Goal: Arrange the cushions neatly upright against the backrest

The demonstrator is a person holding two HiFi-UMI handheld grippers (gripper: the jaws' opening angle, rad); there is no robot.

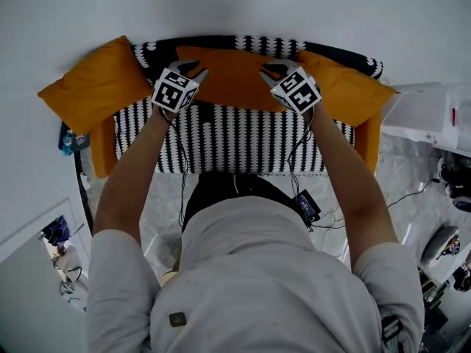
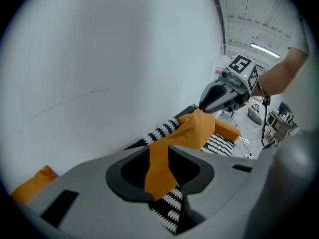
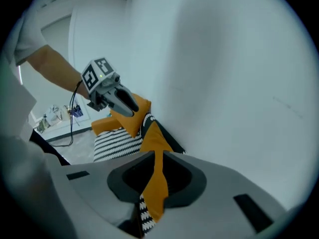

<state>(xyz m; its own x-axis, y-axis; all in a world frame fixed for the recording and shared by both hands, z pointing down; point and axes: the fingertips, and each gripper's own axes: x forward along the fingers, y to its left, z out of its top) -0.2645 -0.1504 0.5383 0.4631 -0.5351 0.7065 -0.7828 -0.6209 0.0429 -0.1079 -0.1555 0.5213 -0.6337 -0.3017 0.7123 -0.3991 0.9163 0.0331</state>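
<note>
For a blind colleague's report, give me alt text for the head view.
Seen from above, the left gripper and right gripper each pinch an end of the orange middle cushion on a black-and-white sofa against a white wall. The left cushion and right cushion, also orange, sit at its ends.

Orange cushion (image 3: 152,136) held by two grippers
One edge is clamped in the right gripper (image 3: 158,153); the far corner is pinched by the left gripper (image 3: 130,107).

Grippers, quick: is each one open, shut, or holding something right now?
Left gripper: shut on the middle orange cushion, pinching its fabric at one end.
Right gripper: shut on the same cushion, at its other end.
</note>
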